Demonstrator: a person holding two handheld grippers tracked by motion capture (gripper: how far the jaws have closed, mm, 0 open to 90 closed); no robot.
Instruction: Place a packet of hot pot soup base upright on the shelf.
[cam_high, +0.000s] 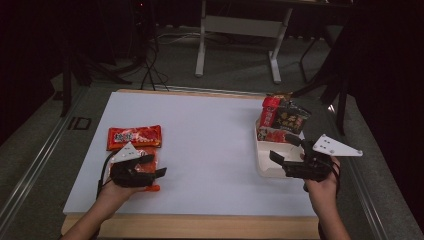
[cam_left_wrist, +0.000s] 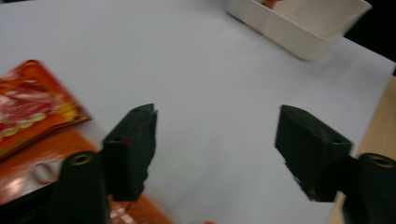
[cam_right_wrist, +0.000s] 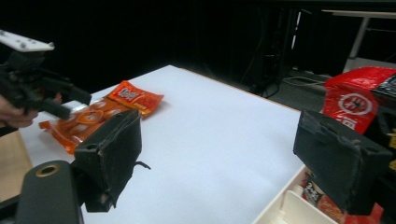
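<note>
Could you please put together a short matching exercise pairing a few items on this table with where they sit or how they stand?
Things:
1. red snack packet
2. orange snack packet
3. white bin
4. left gripper

Places or states:
A. at the table's right edge, holding upright packets
B. lying flat, farther from the person on the table's left
C. open, above the nearer packet
D. lying flat, nearer the person on the table's left

Pairs: 1-B, 2-D, 3-A, 4-C

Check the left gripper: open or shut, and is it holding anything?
Open and empty. The left gripper shows its jaws spread wide with bare white table between them, just beside the orange snack packet.
</note>
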